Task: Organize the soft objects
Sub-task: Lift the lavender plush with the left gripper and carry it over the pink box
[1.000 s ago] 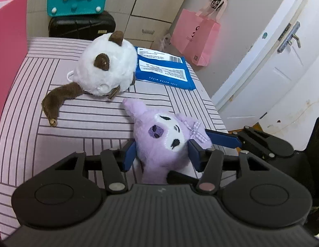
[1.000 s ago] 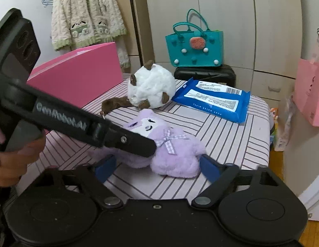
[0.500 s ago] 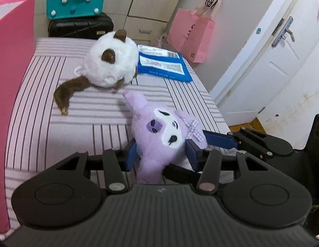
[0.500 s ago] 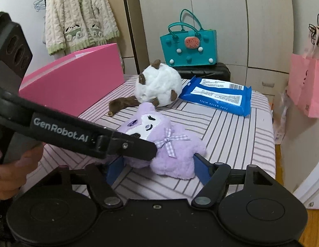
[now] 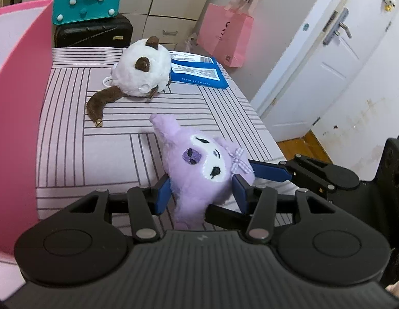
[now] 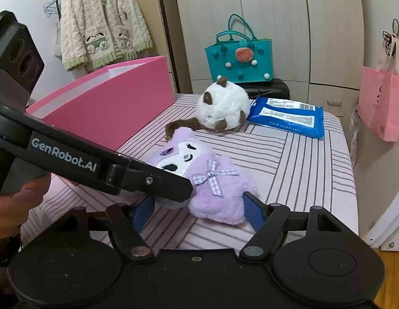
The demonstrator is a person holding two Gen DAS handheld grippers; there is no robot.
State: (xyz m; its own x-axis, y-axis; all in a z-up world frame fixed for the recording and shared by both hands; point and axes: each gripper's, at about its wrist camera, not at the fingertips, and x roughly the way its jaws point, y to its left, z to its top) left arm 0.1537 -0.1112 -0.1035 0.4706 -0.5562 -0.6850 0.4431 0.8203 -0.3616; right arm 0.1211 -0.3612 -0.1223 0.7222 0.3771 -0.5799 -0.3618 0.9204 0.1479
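The left gripper [image 5: 200, 193], jaws partly spread, pinches the head of the fluffy purple plush doll with a white face and checked bow [image 5: 204, 170], while the right gripper [image 6: 197, 211] has its blue pads [image 6: 253, 215] against the doll's body and is opening slightly. Both grippers point downward over the striped pink tablecloth [image 6: 302, 159], and a person's hand [image 6: 11, 206] grips the left tool's handle. The open pink rectangular box [image 6: 114, 103] stands beside the doll; its contents cannot be seen.
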